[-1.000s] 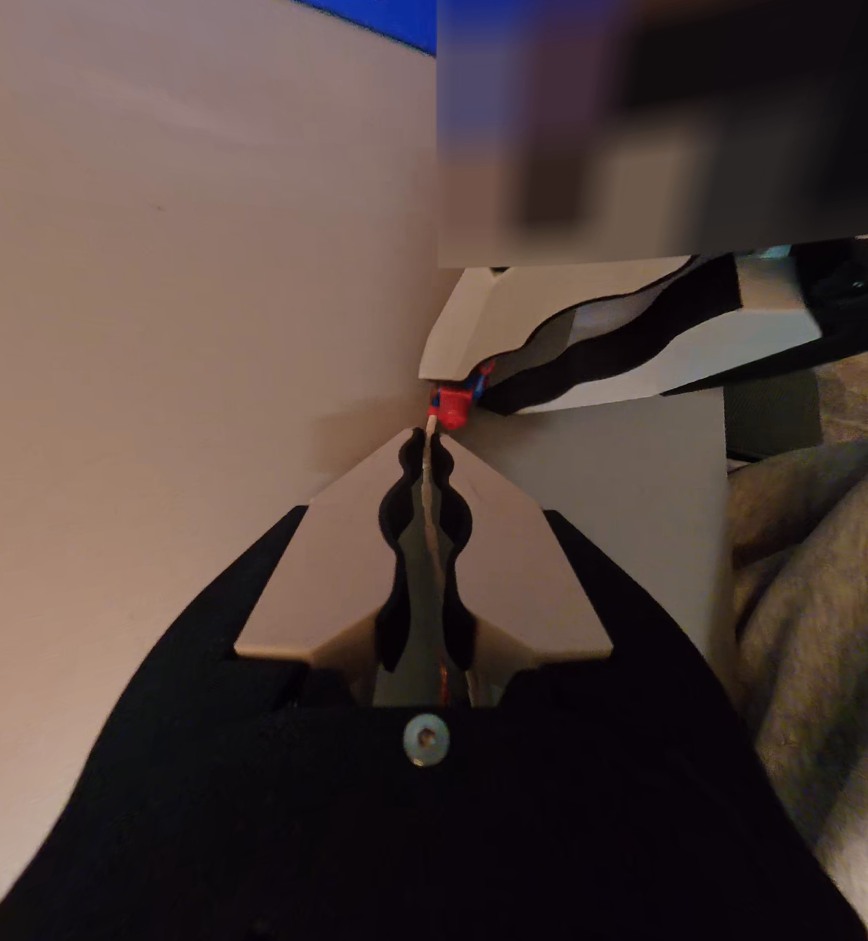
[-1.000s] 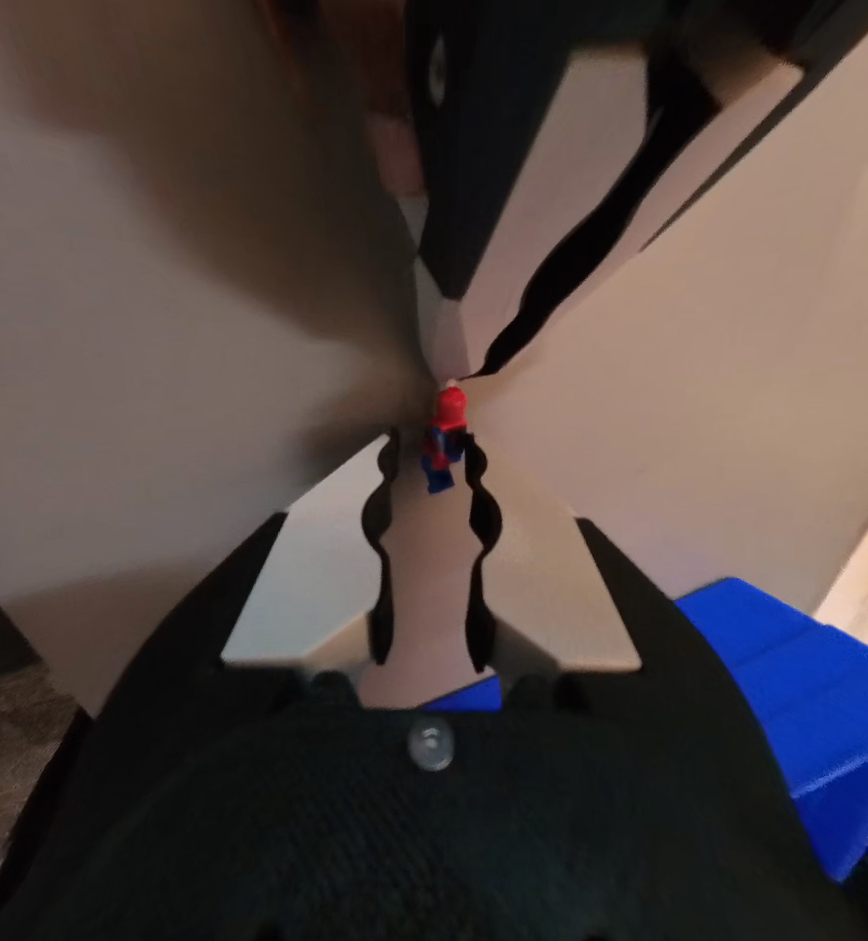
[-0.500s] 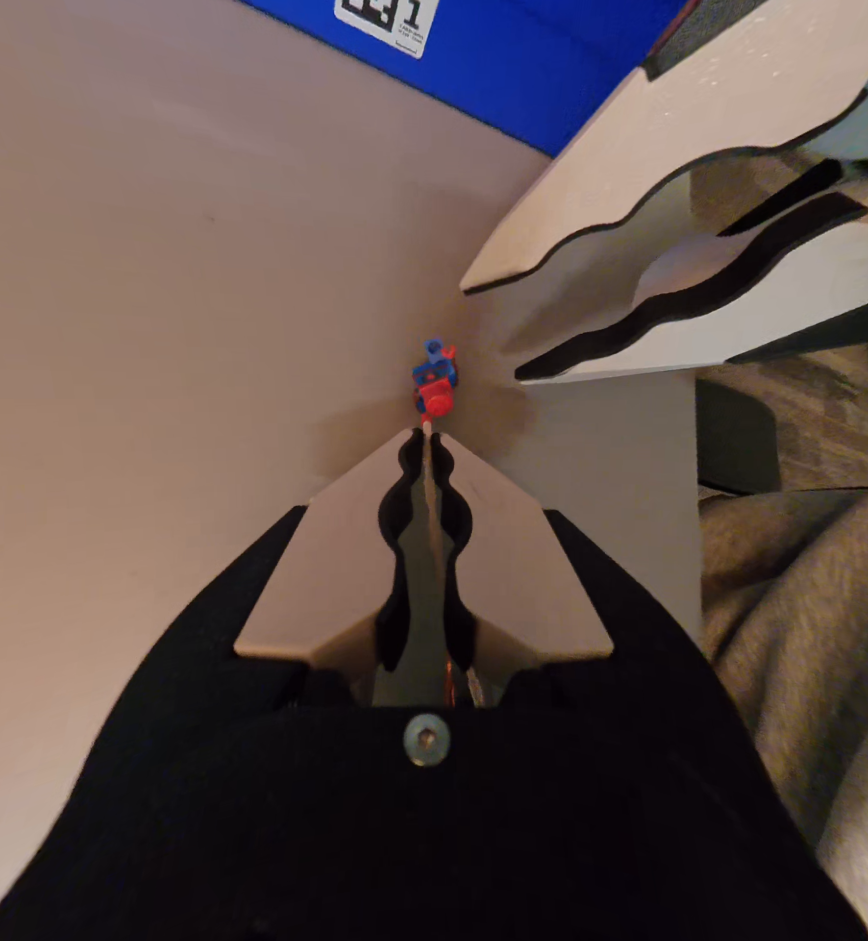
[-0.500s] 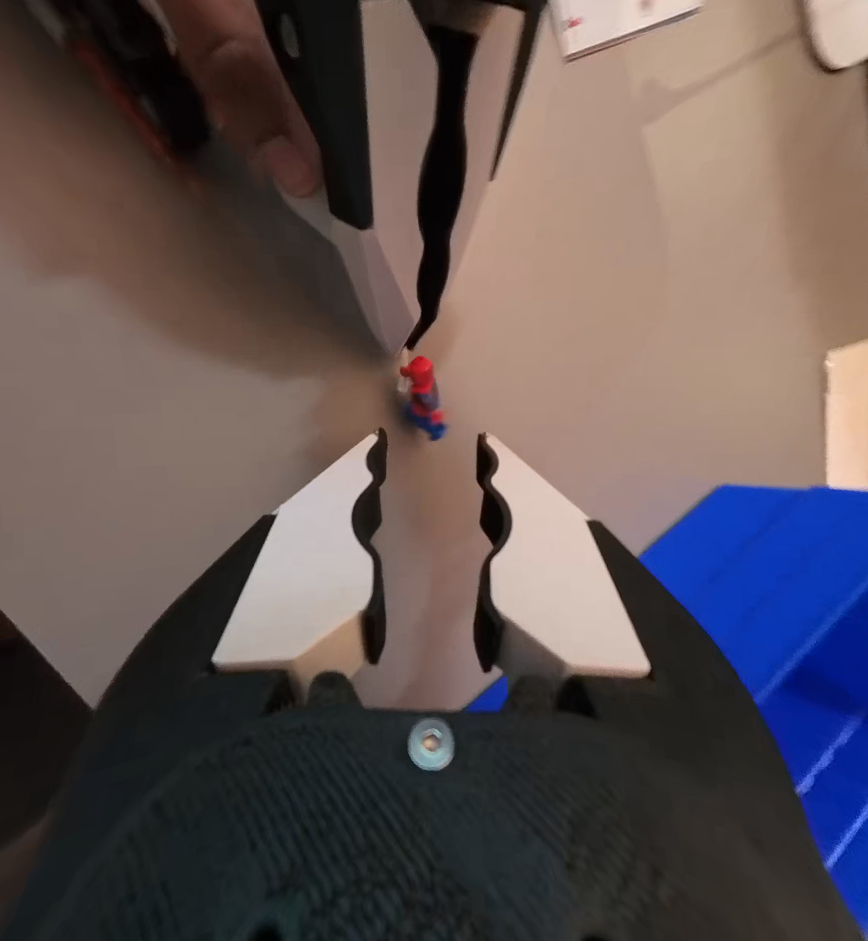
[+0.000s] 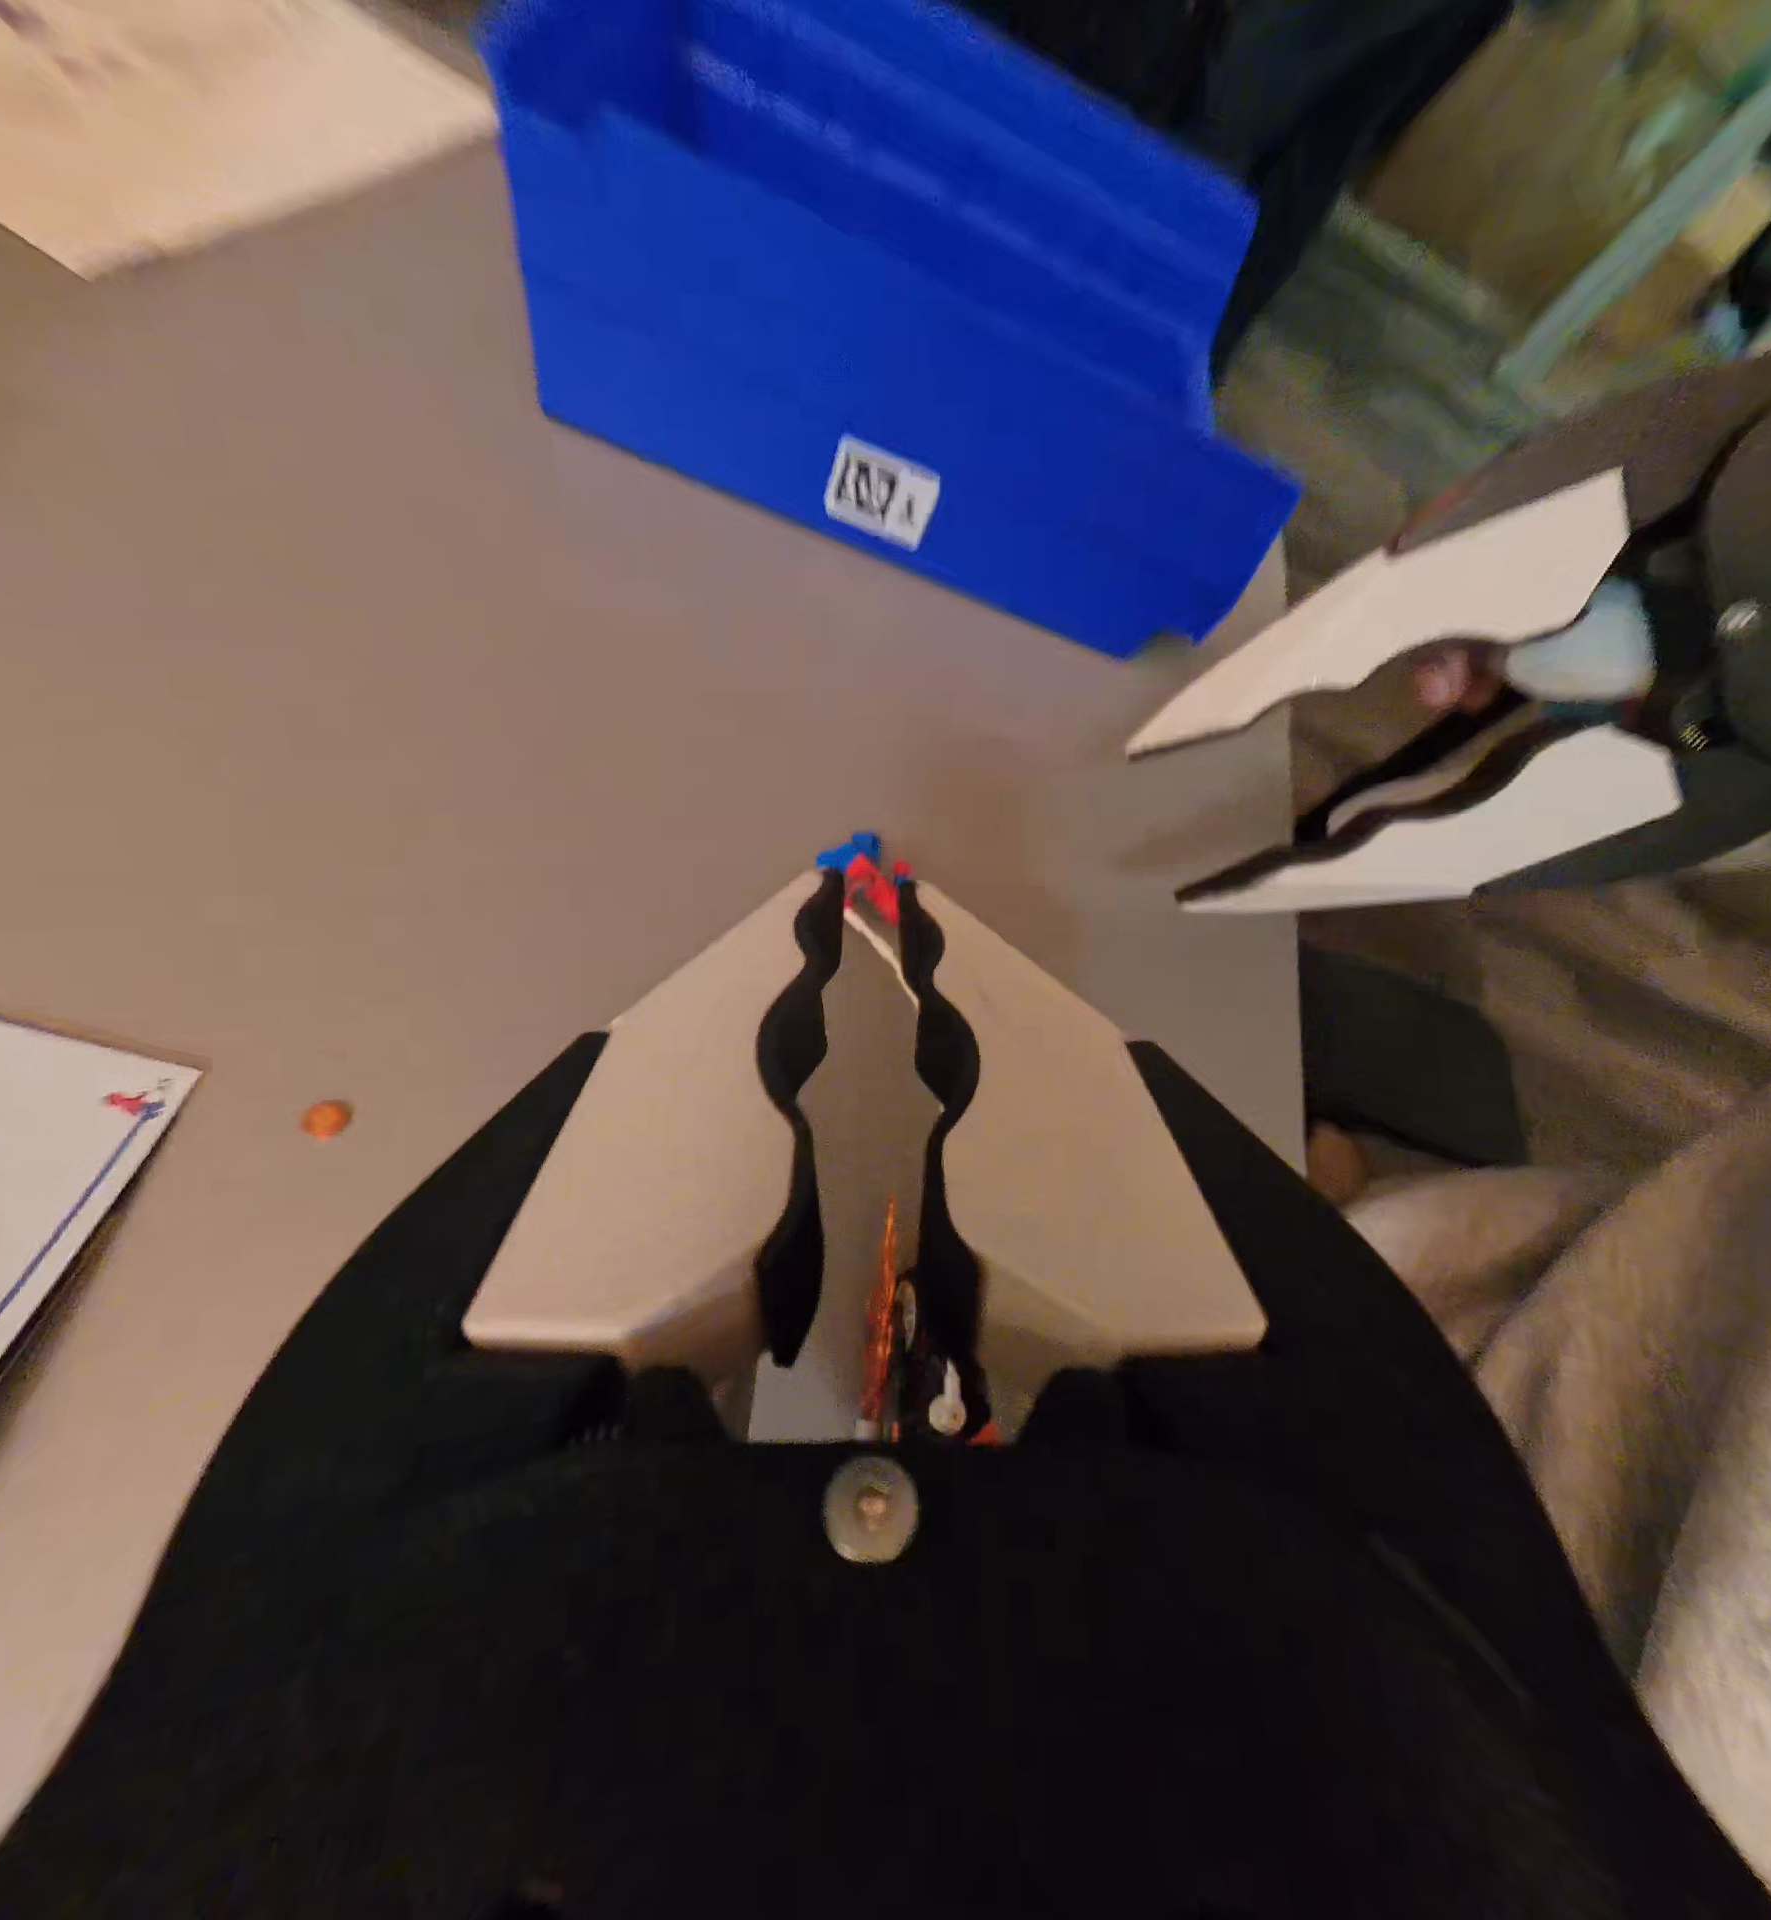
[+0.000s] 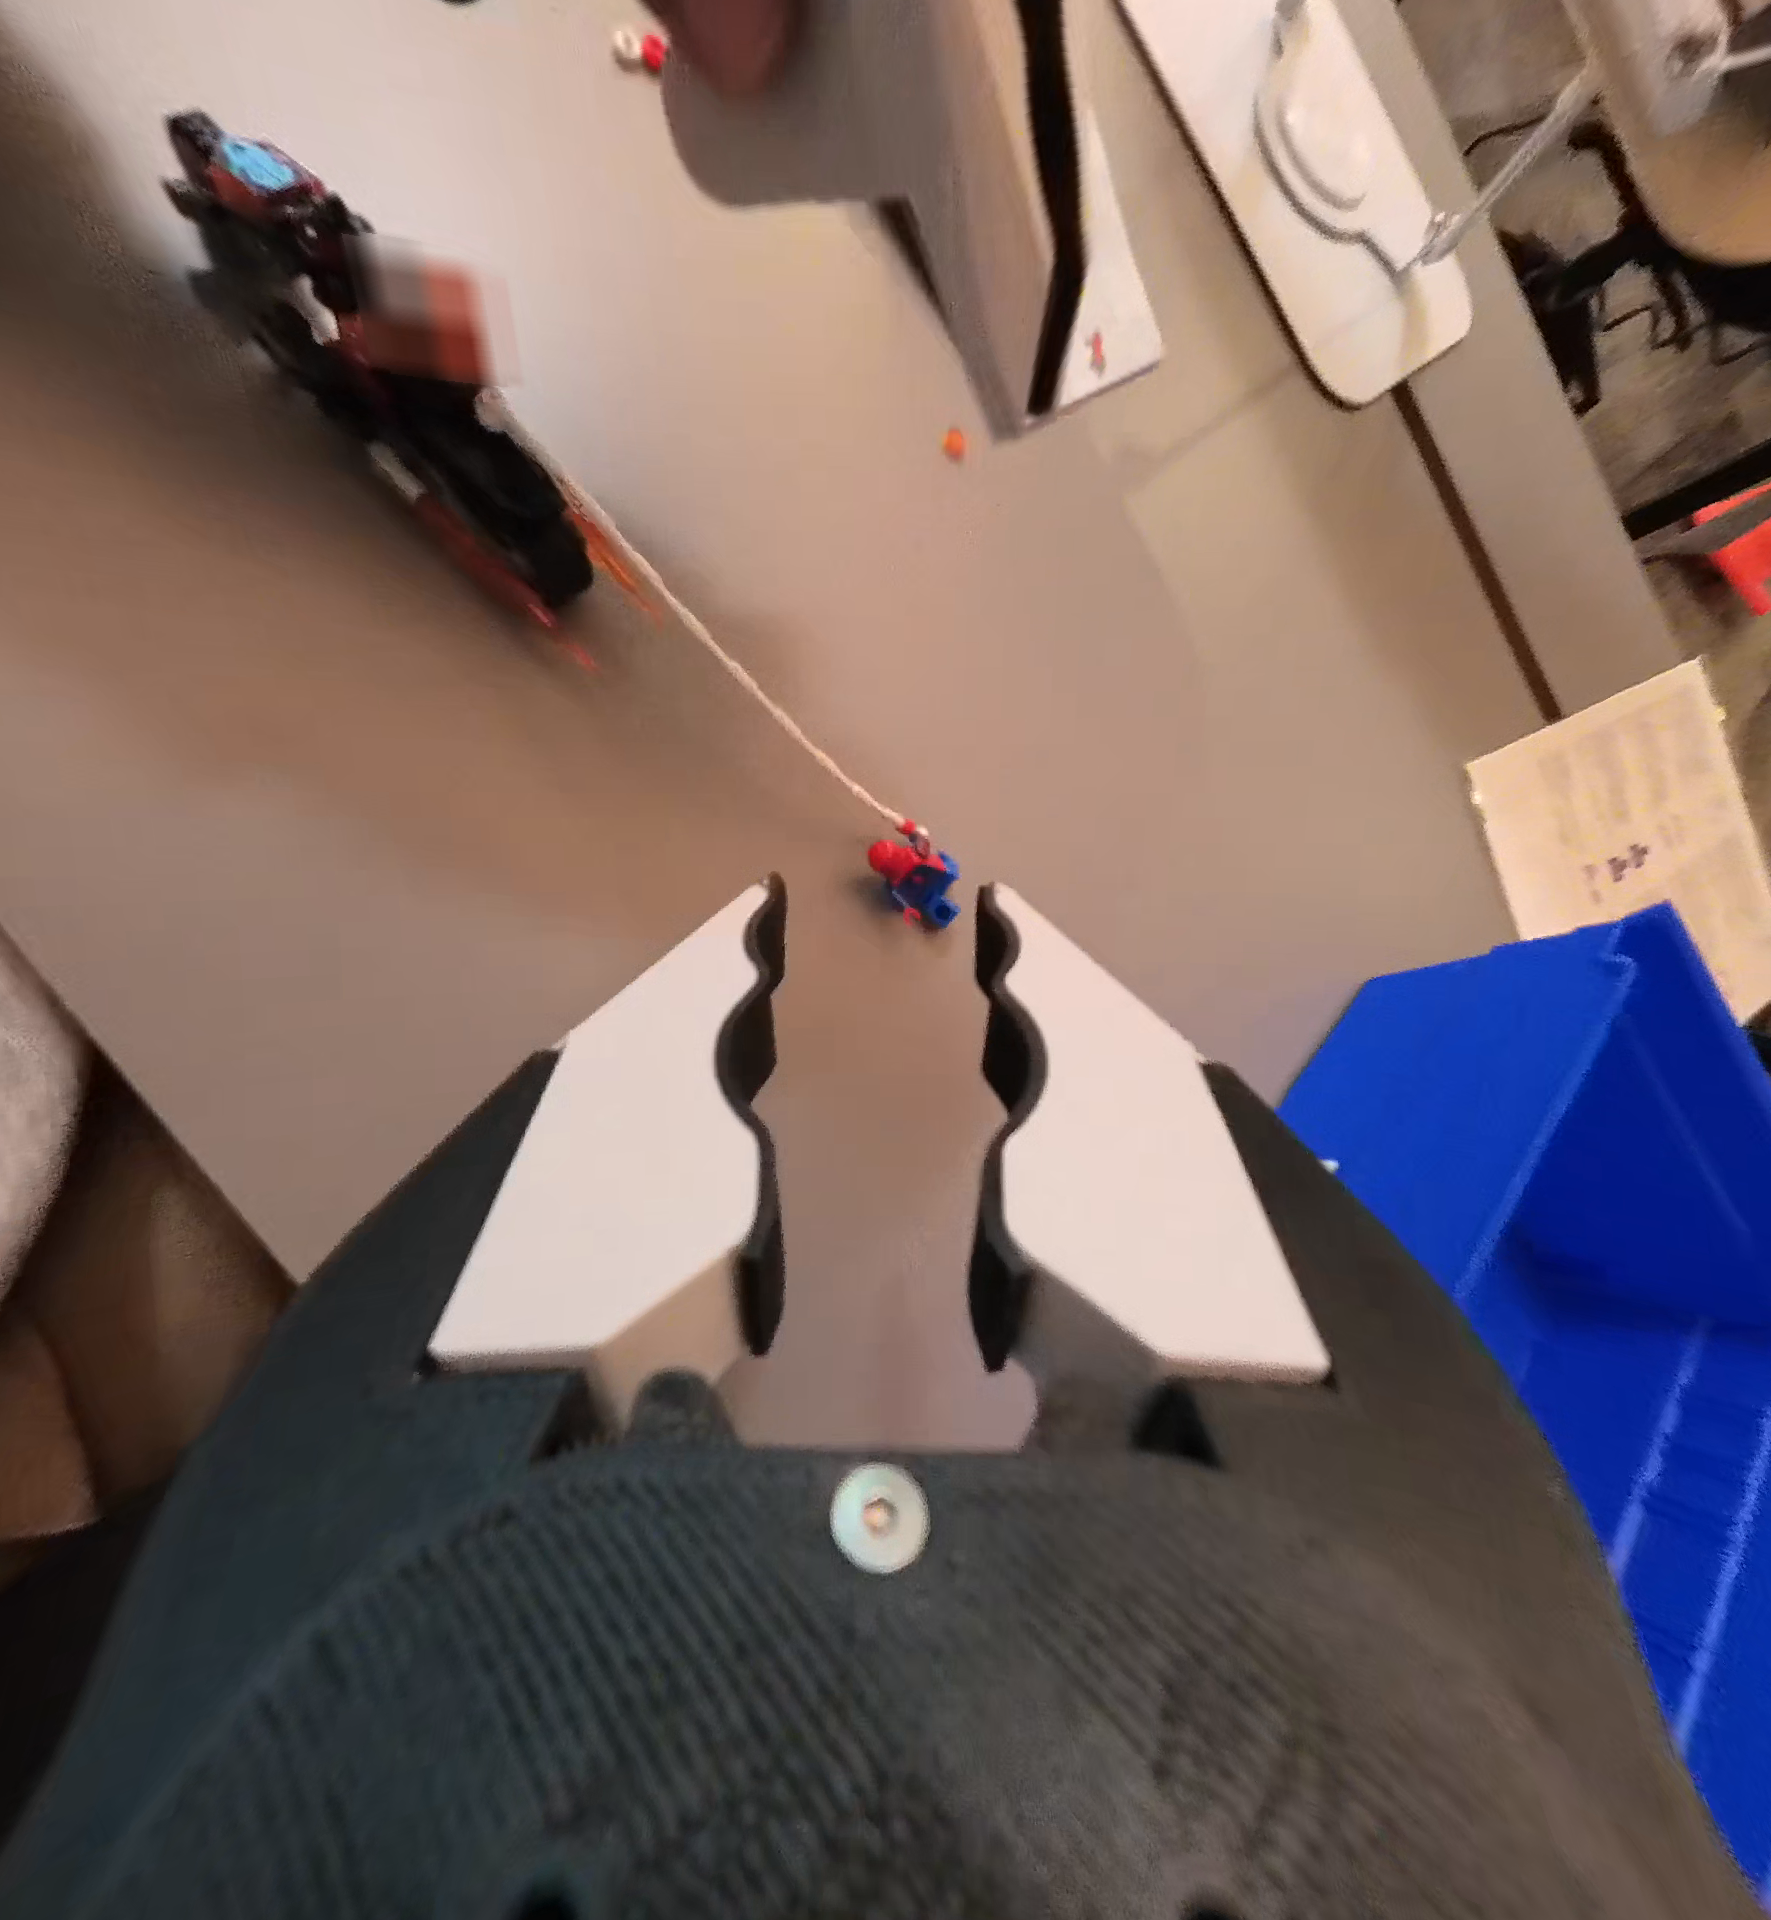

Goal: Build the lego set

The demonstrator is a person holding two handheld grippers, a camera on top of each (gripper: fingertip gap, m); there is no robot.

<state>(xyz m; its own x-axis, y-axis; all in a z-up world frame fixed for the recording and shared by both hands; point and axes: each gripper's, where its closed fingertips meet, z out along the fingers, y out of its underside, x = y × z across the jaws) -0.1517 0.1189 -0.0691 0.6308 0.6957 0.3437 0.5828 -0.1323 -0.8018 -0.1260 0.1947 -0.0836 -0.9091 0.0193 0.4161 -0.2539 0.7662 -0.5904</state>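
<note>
A small red and blue minifigure [image 6: 910, 881] lies on the grey table, tied by a thin white string [image 6: 756, 707] to a black and red Lego motorcycle [image 6: 413, 416] at the far left. My right gripper [image 6: 876, 896] is open and empty, its tips just short of the figure. My left gripper [image 5: 865, 883] is slightly open and holds nothing. It is raised above the table, with the figure [image 5: 863, 868] showing past its tips and the string [image 5: 886, 940] showing in the gap between its fingers. The right gripper [image 5: 1161, 821] also shows at the right of the left wrist view, and the left gripper's fingers [image 6: 964, 229] at the top of the right wrist view.
A blue bin [image 5: 860, 312] stands behind the figure and shows at the right of the right wrist view [image 6: 1587, 1247]. An instruction sheet [image 5: 8, 1195] and a small orange piece [image 5: 325, 1119] lie to the left. A printed paper [image 6: 1629, 810] lies by the table's edge. Left tips to right tips: about 9 centimetres. The small orange piece [image 5: 325, 1119] is about 15 centimetres from my left fingertips. Look for it in the right wrist view [image 6: 953, 450] too.
My left gripper has opened, let go of the string and drawn back upward. My right gripper has pulled away. The figure now lies free on the table.
</note>
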